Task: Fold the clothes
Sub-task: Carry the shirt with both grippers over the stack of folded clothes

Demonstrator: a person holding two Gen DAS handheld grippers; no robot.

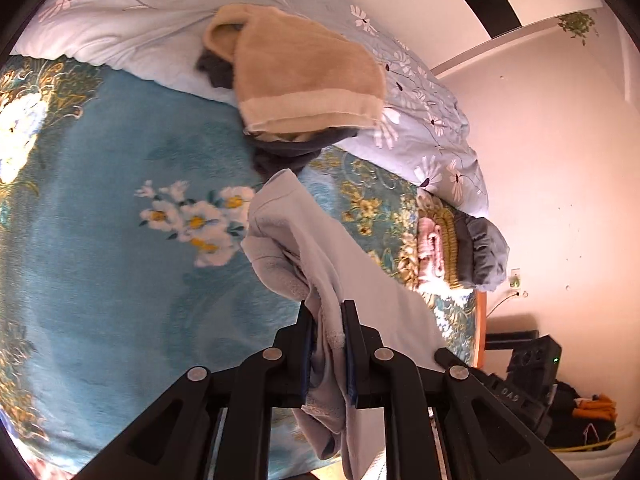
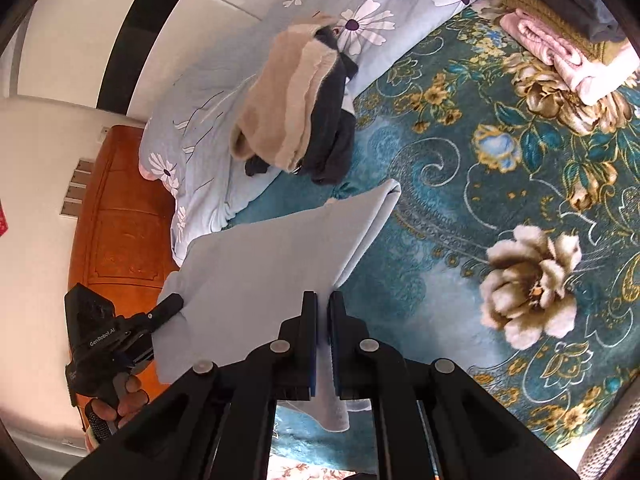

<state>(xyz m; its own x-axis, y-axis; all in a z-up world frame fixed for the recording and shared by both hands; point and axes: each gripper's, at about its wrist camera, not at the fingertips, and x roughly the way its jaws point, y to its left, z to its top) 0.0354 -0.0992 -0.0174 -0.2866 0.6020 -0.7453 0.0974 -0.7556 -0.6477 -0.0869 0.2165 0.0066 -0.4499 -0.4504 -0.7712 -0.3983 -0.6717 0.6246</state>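
Note:
A pale blue-grey garment (image 1: 320, 240) hangs in the air above the bed, held at both ends. My left gripper (image 1: 328, 308) is shut on a bunched edge of it. My right gripper (image 2: 323, 300) is shut on another edge, and the cloth (image 2: 272, 264) spreads flat to the left from it. The left gripper (image 2: 166, 308) also shows in the right wrist view, held by a hand (image 2: 120, 400), pinching the far edge. A heap of a beige garment (image 1: 304, 72) over a dark one (image 1: 296, 152) lies on the duvet's edge.
The bed carries a teal floral blanket (image 1: 120, 240) and a light blue flowered duvet (image 1: 140, 20). A stack of folded clothes (image 2: 560, 28), pink, mustard and grey, sits at the blanket's corner. An orange wooden headboard (image 2: 120, 220) and white walls border the bed.

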